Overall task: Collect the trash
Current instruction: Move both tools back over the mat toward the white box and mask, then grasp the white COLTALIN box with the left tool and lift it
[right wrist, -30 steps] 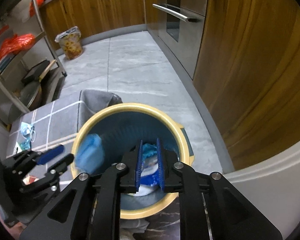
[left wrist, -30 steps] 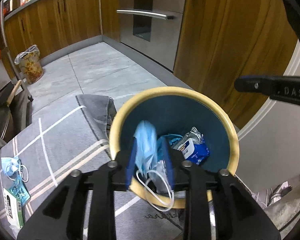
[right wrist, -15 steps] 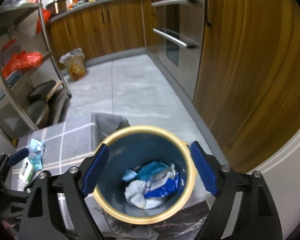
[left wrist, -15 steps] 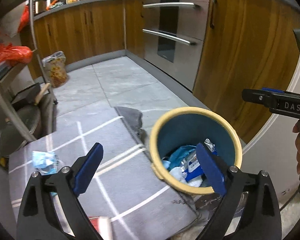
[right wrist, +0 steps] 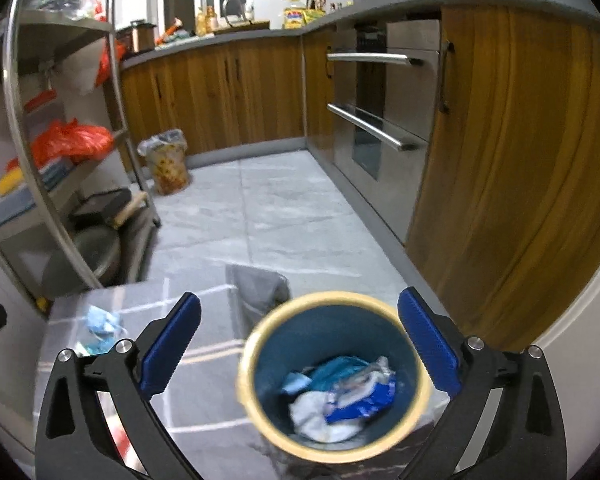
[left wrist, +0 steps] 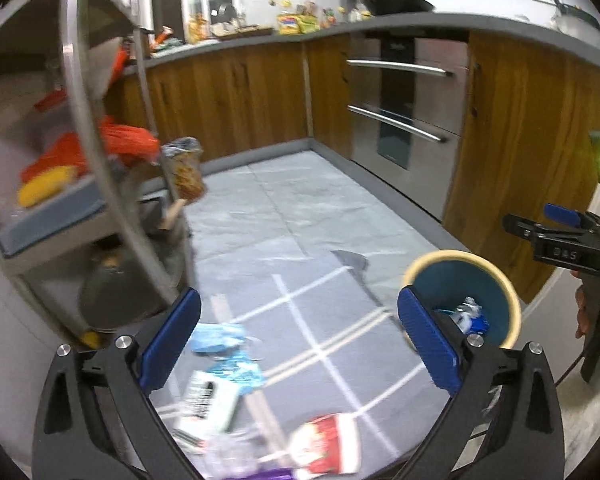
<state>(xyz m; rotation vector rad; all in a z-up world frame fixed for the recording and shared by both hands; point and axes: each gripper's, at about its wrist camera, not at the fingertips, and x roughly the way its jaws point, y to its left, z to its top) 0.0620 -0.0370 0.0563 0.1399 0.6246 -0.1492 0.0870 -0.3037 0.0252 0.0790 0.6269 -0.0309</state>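
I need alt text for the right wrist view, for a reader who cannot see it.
The right tongs, opening and holding nothing, hang above a yellow-rimmed blue bin holding crumpled wrappers. A blue face mask lies on the grey checked mat, with wooden kitchen cabinets behind.

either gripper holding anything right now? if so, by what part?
Nothing held. Left gripper and right gripper are both opening wide, with nothing between the fingers. Dropped trash lies in the bin; more litter, including a blue mask, remains on the mat.

Wood cabinets (right wrist: 512,168) — brushed-metal oven (right wrist: 384,120).
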